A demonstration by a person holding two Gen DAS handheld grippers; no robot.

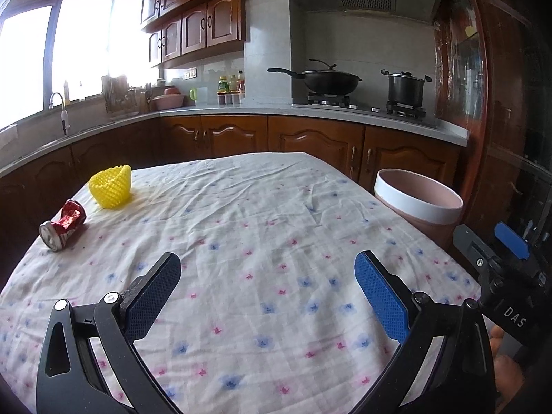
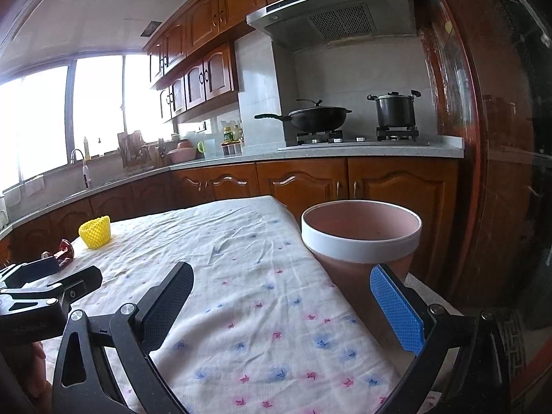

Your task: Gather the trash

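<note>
A crushed red can (image 1: 63, 225) lies on its side at the table's far left, with a yellow foam net (image 1: 111, 186) just behind it. Both also show in the right wrist view, the foam net (image 2: 95, 232) clear and the can (image 2: 65, 250) partly hidden behind the left gripper's body. A pink bin with a white rim (image 1: 419, 203) (image 2: 361, 238) stands off the table's right edge. My left gripper (image 1: 267, 265) is open and empty above the near middle of the table. My right gripper (image 2: 281, 276) is open and empty near the bin.
The table wears a white floral cloth (image 1: 262, 234). Behind it run wooden cabinets and a grey counter (image 1: 262, 110) with a wok, a pot, bottles and a sink. The right gripper's body (image 1: 500, 262) shows at the right edge of the left wrist view.
</note>
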